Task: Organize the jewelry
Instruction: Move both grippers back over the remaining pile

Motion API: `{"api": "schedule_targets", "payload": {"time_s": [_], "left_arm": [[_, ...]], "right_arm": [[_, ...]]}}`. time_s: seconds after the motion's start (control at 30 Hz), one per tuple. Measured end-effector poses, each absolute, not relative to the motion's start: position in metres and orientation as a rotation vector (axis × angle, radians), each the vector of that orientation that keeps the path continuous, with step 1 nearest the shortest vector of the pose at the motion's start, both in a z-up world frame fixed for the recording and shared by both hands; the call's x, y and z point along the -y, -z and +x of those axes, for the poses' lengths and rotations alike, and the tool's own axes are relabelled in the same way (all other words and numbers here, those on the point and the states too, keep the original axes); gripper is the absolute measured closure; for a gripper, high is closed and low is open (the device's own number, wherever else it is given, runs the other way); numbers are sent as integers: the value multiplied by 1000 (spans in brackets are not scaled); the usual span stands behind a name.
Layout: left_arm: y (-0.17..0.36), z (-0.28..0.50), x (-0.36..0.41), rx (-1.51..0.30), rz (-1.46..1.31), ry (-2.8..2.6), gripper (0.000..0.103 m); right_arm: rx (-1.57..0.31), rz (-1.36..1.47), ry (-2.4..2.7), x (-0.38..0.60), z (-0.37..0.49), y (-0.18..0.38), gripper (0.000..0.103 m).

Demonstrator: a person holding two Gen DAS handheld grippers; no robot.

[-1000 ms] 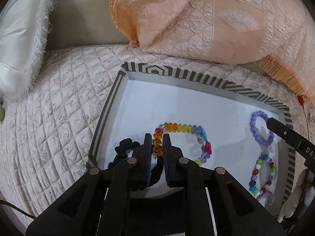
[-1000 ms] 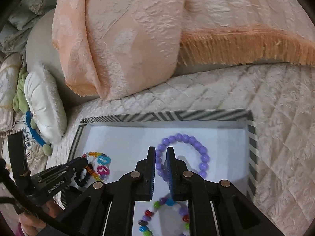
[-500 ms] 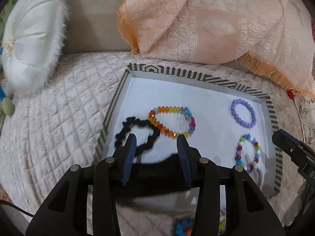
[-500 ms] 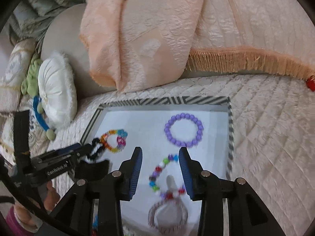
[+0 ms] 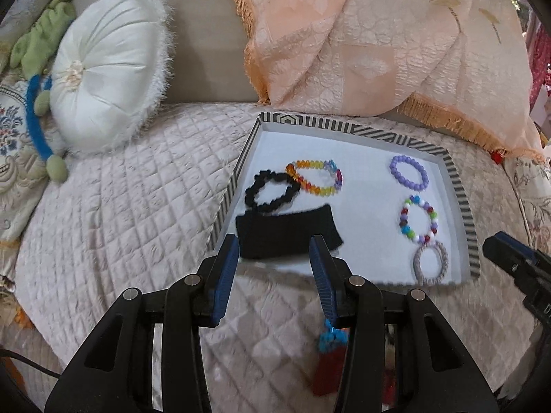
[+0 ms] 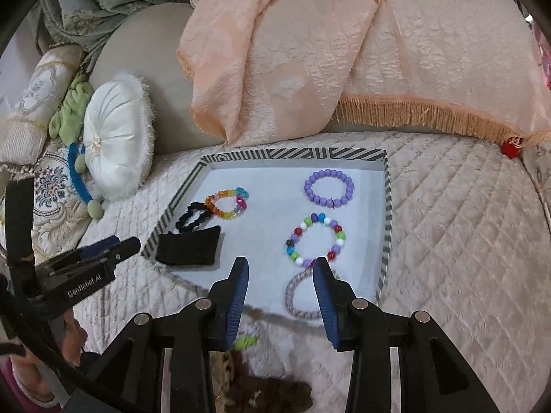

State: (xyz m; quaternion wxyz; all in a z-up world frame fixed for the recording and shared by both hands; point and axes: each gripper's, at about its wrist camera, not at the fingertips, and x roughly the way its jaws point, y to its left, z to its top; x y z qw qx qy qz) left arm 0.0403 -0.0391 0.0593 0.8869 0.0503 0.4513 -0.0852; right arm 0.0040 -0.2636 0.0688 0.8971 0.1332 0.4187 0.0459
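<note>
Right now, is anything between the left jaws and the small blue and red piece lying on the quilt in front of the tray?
Nothing visible: the blue and red piece lies uncovered on the quilt, partly behind the left gripper.

Left gripper [image 5: 273, 268] & right gripper [image 6: 279, 287]: black angular plastic frames w/ round silver screws at the joints; fingers [image 5: 225, 272] lined w/ ribbed blue pads. White "GenRobot.AI" lettering is printed on the left gripper's side. A magenta sleeve cuff [image 6: 20, 383] is seen just below that lettering.
</note>
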Motion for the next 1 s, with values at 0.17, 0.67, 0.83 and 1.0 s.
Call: {"api": "schedule_targets", "payload": {"time_s": [0.17, 0.67, 0.83, 1.0], "left_arm": [[-60, 16, 32, -932, 114, 168, 61], [-68, -27, 19, -925, 83, 188, 61], [-65, -36, 12, -959, 49, 217, 61], [-58, -42, 7, -998, 32, 240, 61]], "right_arm": [[-866, 245, -92, 255, -20, -75, 64], [-884, 207, -107, 245, -71, -77, 58], [-899, 194, -116, 243, -84, -74, 56], [-925, 197, -120, 244, -92, -64, 56]]}}
